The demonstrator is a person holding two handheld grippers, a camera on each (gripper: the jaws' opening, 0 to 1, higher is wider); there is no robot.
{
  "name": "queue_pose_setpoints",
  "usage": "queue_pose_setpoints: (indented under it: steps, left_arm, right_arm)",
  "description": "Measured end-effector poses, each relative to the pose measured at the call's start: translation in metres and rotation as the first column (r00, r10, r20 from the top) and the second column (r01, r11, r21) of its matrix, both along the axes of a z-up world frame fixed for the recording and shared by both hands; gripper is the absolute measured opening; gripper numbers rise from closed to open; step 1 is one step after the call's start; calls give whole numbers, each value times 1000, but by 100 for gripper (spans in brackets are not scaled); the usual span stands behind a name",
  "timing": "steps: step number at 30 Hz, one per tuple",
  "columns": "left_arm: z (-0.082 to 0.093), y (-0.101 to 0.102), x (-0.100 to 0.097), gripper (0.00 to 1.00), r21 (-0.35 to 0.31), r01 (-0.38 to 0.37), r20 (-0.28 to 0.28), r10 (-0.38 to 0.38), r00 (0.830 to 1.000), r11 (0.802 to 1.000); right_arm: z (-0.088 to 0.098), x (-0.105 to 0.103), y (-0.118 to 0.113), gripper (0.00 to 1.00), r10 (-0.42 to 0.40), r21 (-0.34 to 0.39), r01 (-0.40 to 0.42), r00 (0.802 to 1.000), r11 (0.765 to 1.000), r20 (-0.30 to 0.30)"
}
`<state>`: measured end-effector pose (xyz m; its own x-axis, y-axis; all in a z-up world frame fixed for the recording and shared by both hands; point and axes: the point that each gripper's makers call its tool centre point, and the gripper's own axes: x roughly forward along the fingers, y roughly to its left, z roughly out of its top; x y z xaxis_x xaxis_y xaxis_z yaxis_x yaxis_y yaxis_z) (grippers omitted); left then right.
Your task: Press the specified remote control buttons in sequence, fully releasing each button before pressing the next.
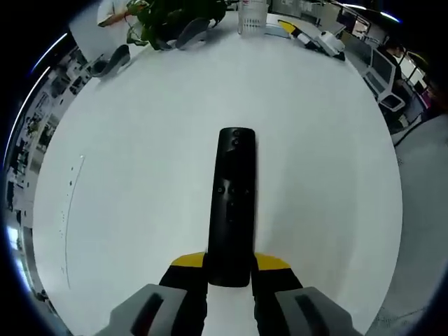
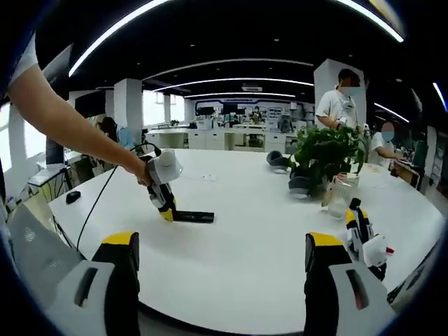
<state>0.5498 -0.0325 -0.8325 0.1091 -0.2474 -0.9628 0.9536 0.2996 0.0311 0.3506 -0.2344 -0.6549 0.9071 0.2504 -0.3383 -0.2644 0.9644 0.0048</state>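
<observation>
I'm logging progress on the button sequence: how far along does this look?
Done: the left claw is shut on the near end of the black remote control, holding it on the white table.
In hand: nothing is being pressed; the right claw is open, well back from the remote.
Left: apparently every press, though the frames can't show whether any button was pressed.

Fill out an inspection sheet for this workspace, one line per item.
Surface: white table, large, rounded edge.
Job's things: black remote control lying flat, its near end between the left tongs' jaws.
Clutter: potted plant, clear container, headphones, an idle gripper tool at the far edge.
Grippers: left tongs shut on the remote; right tongs open, empty, back from the table.
Cables: black cable trailing from the left tongs.
Surroundings: open office, people standing behind the plant.
</observation>
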Motion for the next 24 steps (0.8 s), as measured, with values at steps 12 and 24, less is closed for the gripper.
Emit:
queue_pose_setpoints:
  steps: [12,24]
  left_arm:
    - [-2,-2,-4,23,12,-10,-3,10,1000,1000]
    - [-1,-3,-11,23,-15,-4,2,4,1000,1000]
  right_arm:
    - [-10,-3,4,94,44,49,-41,997,998,-59]
    - [-14,-5,2,90,32,43,-28,996,999,-85]
